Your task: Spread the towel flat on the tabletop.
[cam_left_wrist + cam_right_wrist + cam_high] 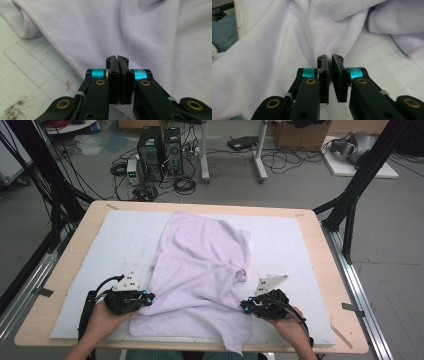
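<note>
Soft matt terry-cloth towel on wooden table.

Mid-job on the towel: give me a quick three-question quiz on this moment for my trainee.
1. True or false: the towel lies fully flat, with no folds.
2. Which part of the towel hangs over the near table edge? A) left near corner B) right near corner C) far edge
3. What does each tool, left tool and right tool, pinch?

Key:
1. False: it is rumpled, with a corner folded over near its right side.
2. B
3. The towel: left tool on its left edge, right tool on its right edge, both shut on the cloth.
</note>
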`<state>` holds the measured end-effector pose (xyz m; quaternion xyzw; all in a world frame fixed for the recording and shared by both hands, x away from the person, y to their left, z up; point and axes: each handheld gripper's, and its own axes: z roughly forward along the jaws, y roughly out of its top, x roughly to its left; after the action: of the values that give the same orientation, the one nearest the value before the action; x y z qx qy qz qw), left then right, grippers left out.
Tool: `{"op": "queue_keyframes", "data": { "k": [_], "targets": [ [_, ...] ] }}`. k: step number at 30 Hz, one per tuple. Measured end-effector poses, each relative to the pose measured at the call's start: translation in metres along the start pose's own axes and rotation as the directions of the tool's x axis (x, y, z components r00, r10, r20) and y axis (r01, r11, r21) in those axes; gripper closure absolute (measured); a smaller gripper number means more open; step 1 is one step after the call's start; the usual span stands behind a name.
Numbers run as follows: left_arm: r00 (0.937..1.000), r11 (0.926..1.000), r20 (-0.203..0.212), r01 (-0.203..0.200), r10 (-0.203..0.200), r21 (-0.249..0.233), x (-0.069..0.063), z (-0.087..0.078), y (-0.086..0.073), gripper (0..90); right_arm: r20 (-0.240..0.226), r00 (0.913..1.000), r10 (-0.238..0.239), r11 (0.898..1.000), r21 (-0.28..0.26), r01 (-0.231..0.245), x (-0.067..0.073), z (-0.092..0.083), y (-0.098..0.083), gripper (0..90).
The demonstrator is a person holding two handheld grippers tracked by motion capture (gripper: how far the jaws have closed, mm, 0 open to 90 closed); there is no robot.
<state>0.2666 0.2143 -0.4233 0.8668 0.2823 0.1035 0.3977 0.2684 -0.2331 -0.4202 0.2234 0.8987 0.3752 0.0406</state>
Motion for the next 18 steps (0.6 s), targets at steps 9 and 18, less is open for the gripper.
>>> {"op": "queue_keyframes", "data": {
  "k": [9,18],
  "targets": [
    [0.9991,0.9993,-0.033,0.026,-0.027,-0.028,0.012,0.003,0.014,68.9,0.043,0.999,0.01,0.997,-0.078,-0.007,-0.011,-0.008,0.015,72.9],
    [0.9959,0.9987,-0.081,0.043,-0.041,0.027,0.029,0.035,0.018,67.5,0.127,0.9919,0.004,0.999,-0.045,0.001,-0.032,0.037,0.038,69.8]
  ]
}}
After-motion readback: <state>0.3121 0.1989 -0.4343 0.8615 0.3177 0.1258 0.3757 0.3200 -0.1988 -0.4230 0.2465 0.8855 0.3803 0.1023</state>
